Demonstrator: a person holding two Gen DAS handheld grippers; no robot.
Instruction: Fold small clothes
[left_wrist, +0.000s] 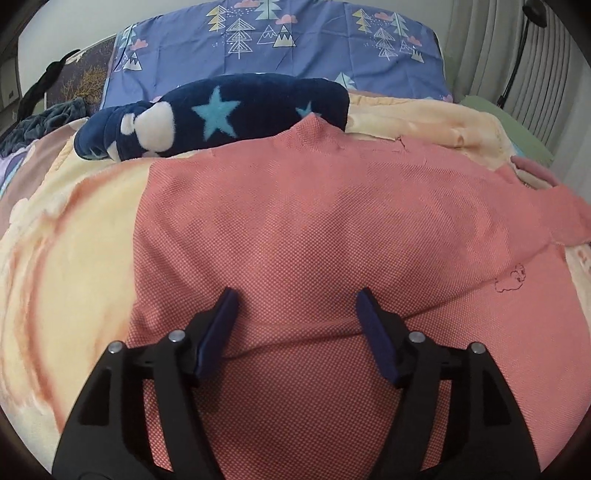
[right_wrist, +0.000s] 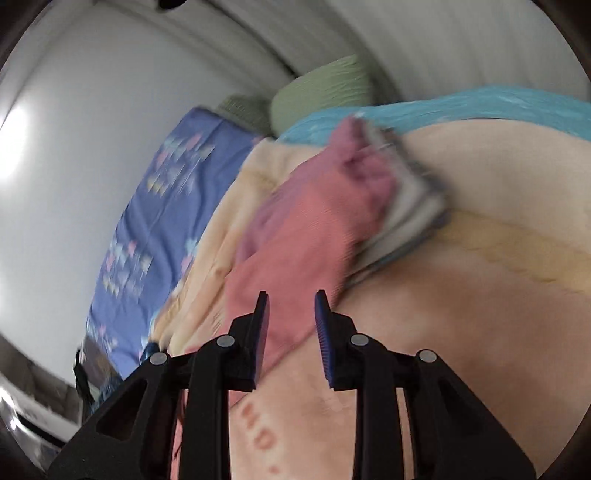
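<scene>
A salmon-pink knitted garment (left_wrist: 314, 229) lies spread flat on a cream blanket (left_wrist: 74, 258) on the bed. My left gripper (left_wrist: 297, 295) is open, its blue pads hovering over the garment's near part, holding nothing. In the blurred right wrist view, a strip of the same pink garment (right_wrist: 306, 236) runs away from my right gripper (right_wrist: 291, 299), which is open with the cloth's near end lying between and below its pads. I cannot tell if the pads touch it.
A navy star-patterned plush (left_wrist: 221, 114) lies beyond the garment's far edge. A blue tree-print pillow (left_wrist: 280, 40) is behind it. A folded grey-white cloth (right_wrist: 410, 206) sits by the pink strip. A green cushion (right_wrist: 325, 92), a teal sheet (right_wrist: 480, 107) and curtains (left_wrist: 517, 55) lie beyond.
</scene>
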